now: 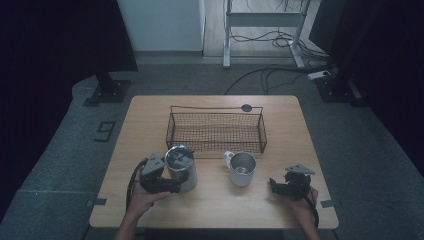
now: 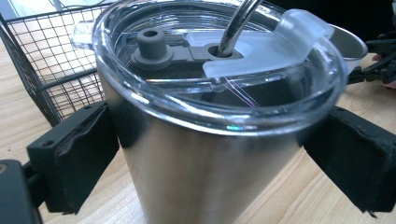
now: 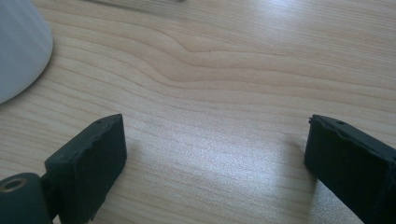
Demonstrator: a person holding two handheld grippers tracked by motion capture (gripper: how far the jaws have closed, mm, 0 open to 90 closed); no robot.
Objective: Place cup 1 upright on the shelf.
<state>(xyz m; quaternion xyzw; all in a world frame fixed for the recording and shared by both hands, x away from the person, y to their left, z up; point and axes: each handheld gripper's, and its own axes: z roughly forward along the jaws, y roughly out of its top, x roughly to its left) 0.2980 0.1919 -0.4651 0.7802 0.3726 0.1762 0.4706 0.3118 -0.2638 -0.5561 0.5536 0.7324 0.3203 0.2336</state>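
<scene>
A steel tumbler (image 1: 181,167) with a clear lid and a metal straw stands on the wooden table (image 1: 215,200), front left. My left gripper (image 1: 173,186) reaches around its lower body from the left. In the left gripper view the tumbler (image 2: 201,177) sits between the two black pads (image 2: 74,158), which stand at its sides without clearly pressing; the left gripper (image 2: 210,154) reads as open. A white mug (image 1: 242,169) with a steel inside stands to the tumbler's right. My right gripper (image 1: 275,186) rests low on the table right of the mug, open (image 3: 215,144), with bare wood between its pads.
A black wire basket (image 1: 216,146) stands behind the tumbler and mug, mid-table, and its mesh (image 2: 46,60) is close behind the tumbler. The mug's white side (image 3: 18,46) lies up and left of the right gripper's jaws. The table's front edge runs just before both hands.
</scene>
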